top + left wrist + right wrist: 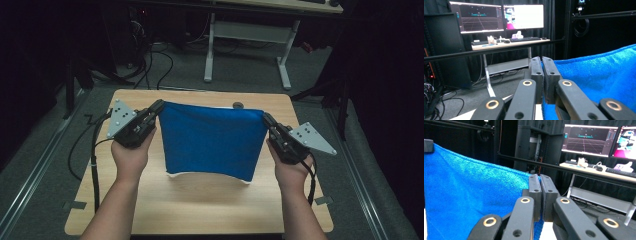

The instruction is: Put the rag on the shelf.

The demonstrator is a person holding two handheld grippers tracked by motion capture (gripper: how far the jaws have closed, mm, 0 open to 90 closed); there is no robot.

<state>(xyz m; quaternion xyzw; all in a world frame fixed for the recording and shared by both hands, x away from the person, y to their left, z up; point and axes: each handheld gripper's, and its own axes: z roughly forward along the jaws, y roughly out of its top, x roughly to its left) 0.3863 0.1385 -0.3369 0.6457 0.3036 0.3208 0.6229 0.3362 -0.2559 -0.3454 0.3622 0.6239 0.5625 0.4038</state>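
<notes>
Blue towel [212,140] hung mid-frame, stretched sideways above the counter [200,200], left gripper [156,109] and right gripper [267,120] fingers each clamped tight on a top corner.

The blue towel [212,142] is a nubby terry-type cloth, matt and fuzzy, with a pale edge along the bottom hem; the table [200,200] is light wood-look with a smooth, slightly satiny top; the left gripper [541,65] and right gripper [539,182] look like matt black plastic with brassy metal rings at the joints, each pinching a top corner of the cloth; their triangular plates [120,117] are flat grey, dull finish; floor's grey carpet [240,75], rough-looking.
</notes>
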